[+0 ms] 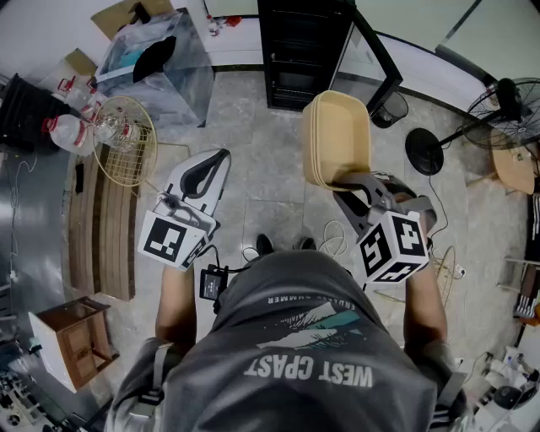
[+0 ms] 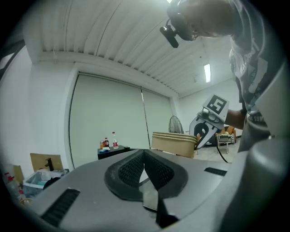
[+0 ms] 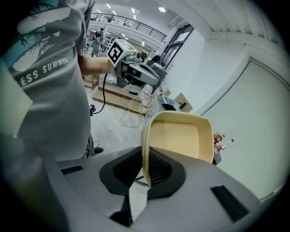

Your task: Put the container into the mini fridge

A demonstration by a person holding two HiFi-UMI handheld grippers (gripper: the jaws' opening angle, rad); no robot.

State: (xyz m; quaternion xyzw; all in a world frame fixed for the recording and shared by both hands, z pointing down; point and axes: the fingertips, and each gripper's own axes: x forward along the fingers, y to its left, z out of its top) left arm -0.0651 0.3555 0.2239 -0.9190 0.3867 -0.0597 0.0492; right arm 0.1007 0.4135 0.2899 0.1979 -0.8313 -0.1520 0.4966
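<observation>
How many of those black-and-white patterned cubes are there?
2. One cube sits on the left claw, which is empty; the other cube sits on the right claw, which grips the beige container. No others show.

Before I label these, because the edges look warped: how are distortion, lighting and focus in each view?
Head view: fisheye bends straight lines, light even, container sharp. Left gripper view: dark round vignette, ceiling lamp blown out, near pads slightly soft. Right gripper view: same vignette, the container's rim crisp, ceiling spots glaring.
</observation>
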